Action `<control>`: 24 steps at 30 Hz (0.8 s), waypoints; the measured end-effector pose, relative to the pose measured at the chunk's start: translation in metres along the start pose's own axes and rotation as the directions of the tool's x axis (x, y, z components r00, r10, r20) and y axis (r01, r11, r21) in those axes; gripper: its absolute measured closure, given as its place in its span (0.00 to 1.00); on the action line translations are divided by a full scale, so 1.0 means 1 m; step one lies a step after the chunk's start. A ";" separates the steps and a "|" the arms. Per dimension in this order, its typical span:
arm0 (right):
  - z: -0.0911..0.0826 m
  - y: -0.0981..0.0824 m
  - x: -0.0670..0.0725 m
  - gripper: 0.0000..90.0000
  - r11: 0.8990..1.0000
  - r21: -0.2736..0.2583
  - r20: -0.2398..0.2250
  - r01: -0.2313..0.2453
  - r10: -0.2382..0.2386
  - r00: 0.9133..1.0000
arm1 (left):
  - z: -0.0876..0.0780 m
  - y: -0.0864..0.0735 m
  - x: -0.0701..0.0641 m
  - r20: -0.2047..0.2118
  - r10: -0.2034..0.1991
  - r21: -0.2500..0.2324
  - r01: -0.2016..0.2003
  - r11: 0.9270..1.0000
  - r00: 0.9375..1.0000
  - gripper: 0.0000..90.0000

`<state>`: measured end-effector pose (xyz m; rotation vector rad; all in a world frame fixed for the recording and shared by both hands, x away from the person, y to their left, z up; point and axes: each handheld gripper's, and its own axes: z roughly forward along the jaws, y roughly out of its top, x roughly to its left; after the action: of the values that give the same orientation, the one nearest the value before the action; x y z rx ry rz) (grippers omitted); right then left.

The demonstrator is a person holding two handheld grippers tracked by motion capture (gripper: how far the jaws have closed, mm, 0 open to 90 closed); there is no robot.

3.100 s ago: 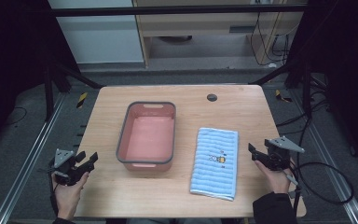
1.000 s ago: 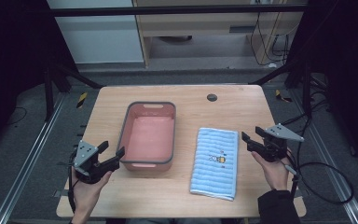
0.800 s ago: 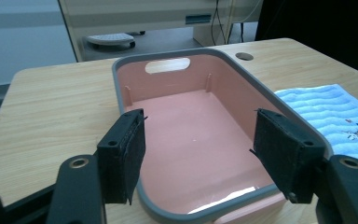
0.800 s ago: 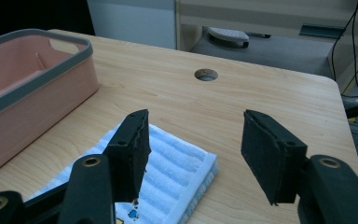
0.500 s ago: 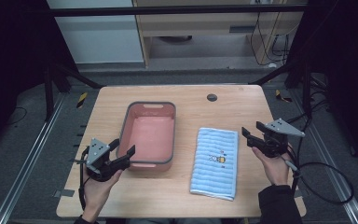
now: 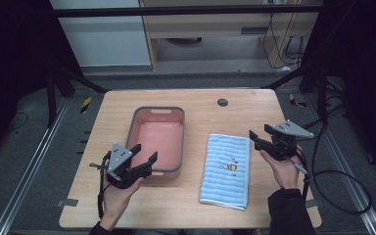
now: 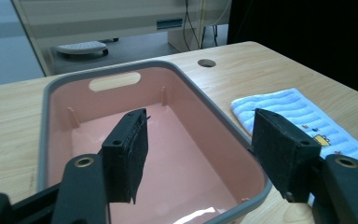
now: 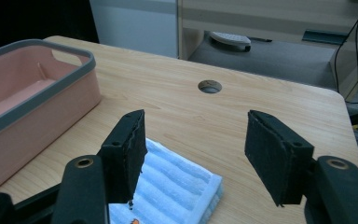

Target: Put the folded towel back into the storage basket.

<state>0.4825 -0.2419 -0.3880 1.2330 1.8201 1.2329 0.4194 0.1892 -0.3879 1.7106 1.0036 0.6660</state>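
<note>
wooden table (image 6: 127,105), pink basin (image 6: 158,169), striped towel (image 6: 225,171)

Bin (image 6: 159,139) mid-desk (image 6: 200,203); towel (image 6: 226,171) flat at its 3 o'clock, just beside; cable hole (image 6: 222,102) at towel's 12, well apart.

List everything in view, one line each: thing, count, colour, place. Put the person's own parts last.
table: one, light wood, centre of the high view.
bin: one, pink with grey rim, empty, left of table centre.
towel: one, folded, blue-and-white striped, flat on the table right of the bin.
cable hole: one, dark, far side of the table.
left tool: one, black, jaws open over the bin's near rim.
right tool: one, black, jaws open at the towel's far right corner.
hands: two, holding the tools, near edge.
</note>
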 end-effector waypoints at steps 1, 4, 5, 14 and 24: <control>0.000 0.001 0.000 0.43 1.000 -0.001 -0.003 -0.003 0.003 1.000 | 0.001 0.000 -0.002 0.004 -0.003 -0.002 0.003 1.000 1.000 0.40; 0.001 0.003 0.001 0.43 1.000 -0.005 -0.005 -0.004 0.004 1.000 | 0.004 0.001 -0.006 0.012 -0.003 -0.002 0.003 1.000 1.000 0.41; 0.001 0.003 0.001 0.43 1.000 -0.005 -0.005 -0.004 0.004 1.000 | 0.005 0.001 -0.008 0.016 0.004 0.002 -0.004 1.000 1.000 0.41; 0.010 0.006 0.003 0.43 1.000 0.004 -0.007 0.001 -0.001 1.000 | 0.017 0.001 -0.026 0.051 0.024 0.014 -0.025 1.000 0.998 0.41; 0.020 0.004 0.004 0.43 1.000 0.020 -0.006 0.001 -0.001 1.000 | 0.028 0.000 -0.045 0.090 0.045 0.030 -0.048 0.998 0.995 0.42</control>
<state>0.4991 -0.2311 -0.3920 1.2405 1.8414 1.2217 0.4199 0.1370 -0.3968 1.7806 0.9186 0.6013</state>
